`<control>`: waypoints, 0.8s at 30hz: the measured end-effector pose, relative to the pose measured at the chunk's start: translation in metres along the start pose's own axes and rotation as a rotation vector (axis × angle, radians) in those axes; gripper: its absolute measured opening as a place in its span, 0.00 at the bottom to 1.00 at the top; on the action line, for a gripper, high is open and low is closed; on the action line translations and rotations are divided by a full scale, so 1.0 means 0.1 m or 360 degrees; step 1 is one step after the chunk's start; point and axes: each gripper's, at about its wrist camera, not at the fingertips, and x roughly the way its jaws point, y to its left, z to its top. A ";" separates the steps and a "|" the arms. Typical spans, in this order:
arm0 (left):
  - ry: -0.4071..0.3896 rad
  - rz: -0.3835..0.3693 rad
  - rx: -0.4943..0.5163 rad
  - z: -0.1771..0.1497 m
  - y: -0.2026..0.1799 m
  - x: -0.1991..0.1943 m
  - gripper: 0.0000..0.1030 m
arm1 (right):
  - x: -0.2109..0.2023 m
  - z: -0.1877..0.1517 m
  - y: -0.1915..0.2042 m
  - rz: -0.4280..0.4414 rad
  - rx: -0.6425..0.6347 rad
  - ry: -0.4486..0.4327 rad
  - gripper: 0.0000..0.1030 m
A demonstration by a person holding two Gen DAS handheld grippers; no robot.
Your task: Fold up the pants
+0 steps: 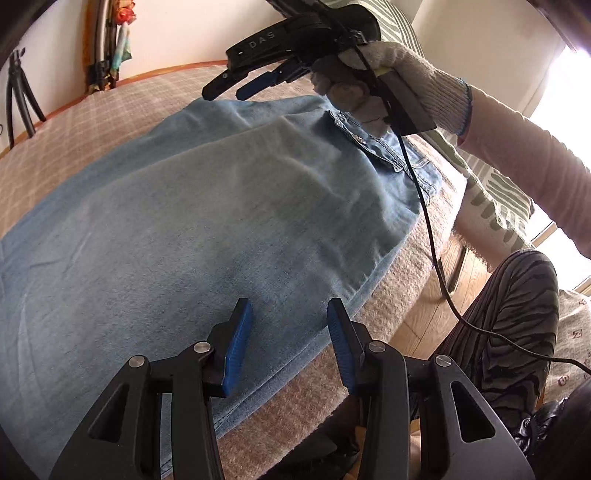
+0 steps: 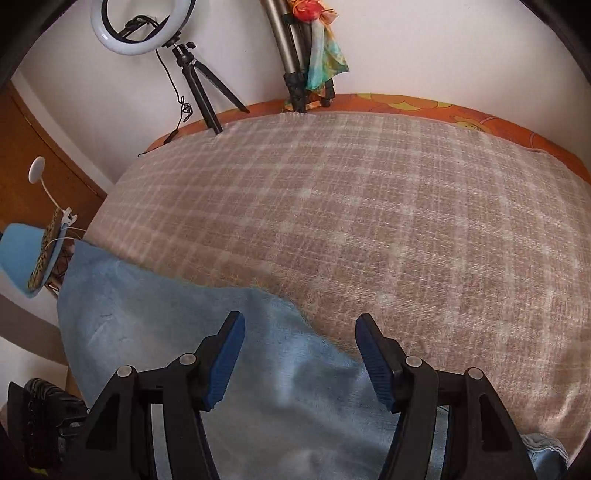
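Light blue denim pants (image 1: 207, 206) lie spread flat on a bed covered by a beige plaid blanket (image 2: 369, 206), along the blanket's near edge. In the left wrist view, the cloth fills the left and middle of the picture, with the waistband and a pocket seam toward the far right end, close to the blanket's near edge.

The left gripper (image 1: 290, 343) hangs just above the pants near that edge, its blue-padded fingers (image 1: 236, 347) apart with nothing between them. Farther along, over the waistband end, the right gripper (image 1: 236, 86) is held by a hand in a white knit glove (image 1: 373, 77); its fingers are also apart and grip nothing. A black cable (image 1: 424, 206) runs down from it past the bed's side.

In the right wrist view, a ring light on a tripod (image 2: 144, 26) stands at the blanket's far left corner. The pants cover the lower left, and the right gripper (image 2: 299, 354) is parted above their edge, the bare blanket stretching away to the right.
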 end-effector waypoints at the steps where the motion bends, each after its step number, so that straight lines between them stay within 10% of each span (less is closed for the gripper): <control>1: 0.0001 -0.0018 0.0000 0.00 0.01 0.00 0.38 | 0.04 -0.01 0.04 -0.0020 -0.0015 0.0010 0.51; 3: -0.0003 -0.0060 -0.0027 -0.02 0.04 -0.01 0.38 | 0.08 -0.02 0.14 -0.0073 -0.0053 0.0012 0.19; 6: 0.0000 -0.0135 -0.0069 -0.04 0.05 -0.02 0.38 | 0.05 0.03 0.27 -0.0344 -0.0149 -0.0098 0.00; 8: 0.0005 -0.0131 -0.0013 -0.07 -0.02 -0.01 0.38 | 0.06 0.11 0.19 -0.0507 -0.0087 -0.0124 0.00; 11: 0.0016 -0.0102 0.0022 -0.10 -0.09 -0.04 0.38 | -0.02 0.12 0.08 -0.0331 0.0016 -0.0098 0.00; 15: -0.0023 -0.0146 -0.0118 -0.15 0.04 -0.18 0.38 | -0.35 -0.01 0.24 -0.0340 -0.0025 -0.0202 0.34; 20: -0.0205 -0.0041 -0.0282 -0.18 0.31 -0.59 0.42 | -0.69 -0.22 0.48 -0.0236 0.0036 -0.0319 0.46; 24: -0.0341 0.0074 -0.0434 -0.30 0.61 -1.02 0.45 | -0.79 -0.43 0.78 -0.0209 0.0038 -0.0371 0.73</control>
